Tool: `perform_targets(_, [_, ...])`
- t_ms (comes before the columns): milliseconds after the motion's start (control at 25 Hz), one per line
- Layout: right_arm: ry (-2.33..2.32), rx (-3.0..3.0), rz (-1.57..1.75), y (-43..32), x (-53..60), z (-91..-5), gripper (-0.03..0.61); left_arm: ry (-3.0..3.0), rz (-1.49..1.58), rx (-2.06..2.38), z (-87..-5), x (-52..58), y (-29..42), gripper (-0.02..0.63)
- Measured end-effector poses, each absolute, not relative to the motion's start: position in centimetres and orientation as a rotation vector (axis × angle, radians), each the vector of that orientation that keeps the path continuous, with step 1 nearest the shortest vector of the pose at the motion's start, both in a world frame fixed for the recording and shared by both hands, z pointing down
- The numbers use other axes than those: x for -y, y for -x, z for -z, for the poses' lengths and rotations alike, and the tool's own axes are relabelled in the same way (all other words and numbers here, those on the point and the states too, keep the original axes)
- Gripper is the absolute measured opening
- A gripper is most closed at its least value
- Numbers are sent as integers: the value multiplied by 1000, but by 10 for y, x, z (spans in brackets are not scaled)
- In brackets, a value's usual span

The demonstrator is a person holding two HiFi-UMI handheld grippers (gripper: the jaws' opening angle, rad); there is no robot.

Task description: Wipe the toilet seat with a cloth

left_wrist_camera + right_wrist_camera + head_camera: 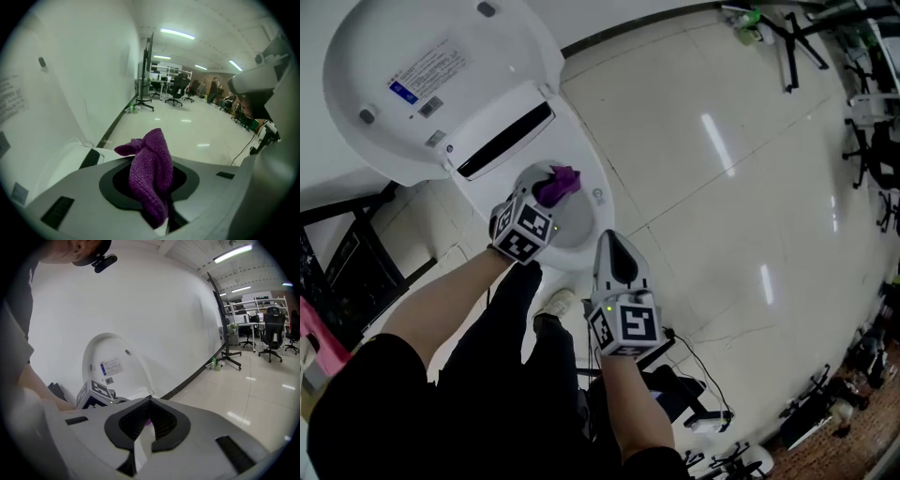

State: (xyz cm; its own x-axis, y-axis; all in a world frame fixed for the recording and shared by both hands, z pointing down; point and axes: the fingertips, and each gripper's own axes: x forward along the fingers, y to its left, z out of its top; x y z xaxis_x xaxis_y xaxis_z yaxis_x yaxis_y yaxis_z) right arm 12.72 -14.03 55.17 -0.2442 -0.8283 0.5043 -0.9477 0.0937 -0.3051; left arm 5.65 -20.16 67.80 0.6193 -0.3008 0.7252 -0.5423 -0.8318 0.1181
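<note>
Pinching the purple cloth in your left gripper over the toilet seat, you hold your right gripper nearby, jaws pressed together, empty.

Your left gripper reaches out on a bare, extended forearm over the opening of the toilet seat, jaws clamped on the purple cloth and marker cube turned up toward you. Your right gripper sits at the seat's near edge – tip pointing forward, jaws pressed together on nothing, its bare forearm drawn closer to your body.
</note>
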Motion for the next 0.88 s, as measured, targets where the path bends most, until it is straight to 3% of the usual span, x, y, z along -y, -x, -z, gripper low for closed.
perform_targets(480, [-1715, 2331, -619, -103, -1, -382, 17, -2656, -895, 822, -457, 29, 9, 100])
perform_targets(880, [-1657, 2465, -481, -59, -75, -297, 15, -2775, -790, 892, -337, -68, 45, 98])
